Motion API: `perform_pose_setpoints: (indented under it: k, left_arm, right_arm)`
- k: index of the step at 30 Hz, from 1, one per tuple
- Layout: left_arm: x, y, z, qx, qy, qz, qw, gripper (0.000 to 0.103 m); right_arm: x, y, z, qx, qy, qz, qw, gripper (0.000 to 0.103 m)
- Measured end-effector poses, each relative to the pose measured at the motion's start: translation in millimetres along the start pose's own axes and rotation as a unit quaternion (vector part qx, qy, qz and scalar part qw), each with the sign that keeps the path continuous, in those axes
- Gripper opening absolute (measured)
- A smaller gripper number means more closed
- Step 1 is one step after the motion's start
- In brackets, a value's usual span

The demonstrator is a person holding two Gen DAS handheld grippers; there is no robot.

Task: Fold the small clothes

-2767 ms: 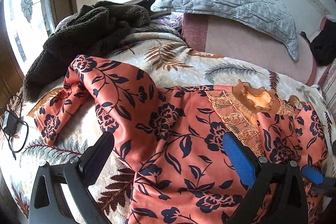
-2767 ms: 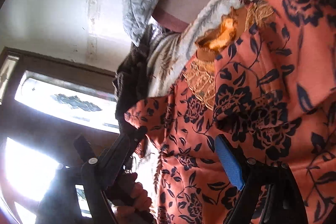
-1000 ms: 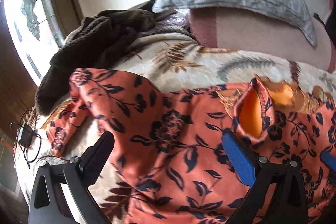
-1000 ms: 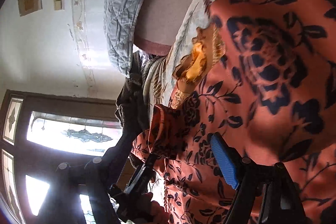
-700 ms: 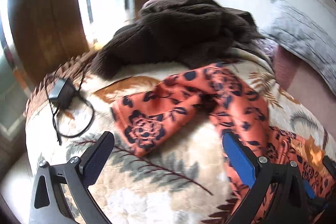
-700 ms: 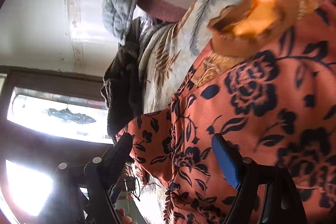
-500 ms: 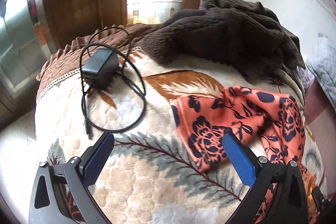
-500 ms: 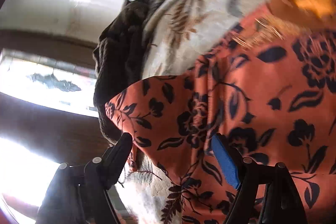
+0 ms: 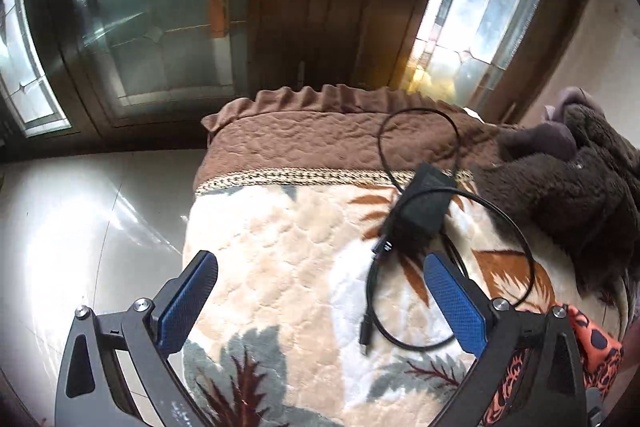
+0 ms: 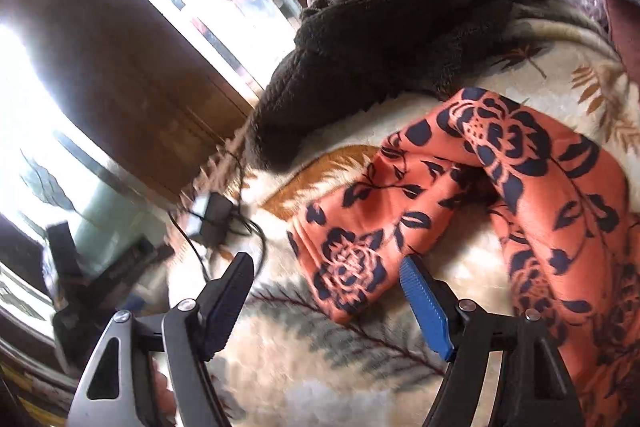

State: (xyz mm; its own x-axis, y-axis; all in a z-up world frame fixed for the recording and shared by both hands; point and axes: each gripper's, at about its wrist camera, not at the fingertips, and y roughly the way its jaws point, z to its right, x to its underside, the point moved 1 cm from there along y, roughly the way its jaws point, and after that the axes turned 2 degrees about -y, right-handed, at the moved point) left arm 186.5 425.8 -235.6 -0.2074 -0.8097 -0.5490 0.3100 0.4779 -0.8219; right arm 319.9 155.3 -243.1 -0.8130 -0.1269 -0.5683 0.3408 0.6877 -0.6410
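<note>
Right gripper [image 10: 326, 301] is held spread and empty, the sleeve [image 10: 360, 227] of the orange garment lying just ahead between the jaws (likely lined up for pinching). Left gripper [image 9: 320, 303] is spread too, over charger [image 9: 420, 215], garment edge at its right.

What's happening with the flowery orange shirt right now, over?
Left gripper open, empty. Right gripper open, empty, above the sleeve end. Orange floral shirt unfolded on the blanket, sleeve stretched out. Black charger and cable lie nearby, brown fleece behind.

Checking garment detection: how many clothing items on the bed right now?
2: the orange floral garment sprawled right of the right gripper, and the dark brown fleece heaped behind it. Others may be out of frame.
</note>
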Motion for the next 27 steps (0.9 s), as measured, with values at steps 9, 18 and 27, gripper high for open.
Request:
perform_pose_setpoints:
  k: [9, 18, 27]
  left_arm:
    - [-5, 13, -2, 0.005, -0.01, -0.025, 0.9996, 0.102]
    - [-5, 9, 1, 0.014, -0.007, -0.023, 0.9996, 0.102]
    - [-5, 10, 1, 0.017, -0.001, -0.029, 0.9994, 0.102]
  right_arm:
    - [-38, 77, -29, 0.005, 0.092, -0.088, 0.992, 0.078]
    - [-41, 151, -37, 0.25, 0.086, -0.131, 0.956, 0.08]
    - [-45, 107, -43, 0.197, 0.04, -0.095, 0.975, 0.006]
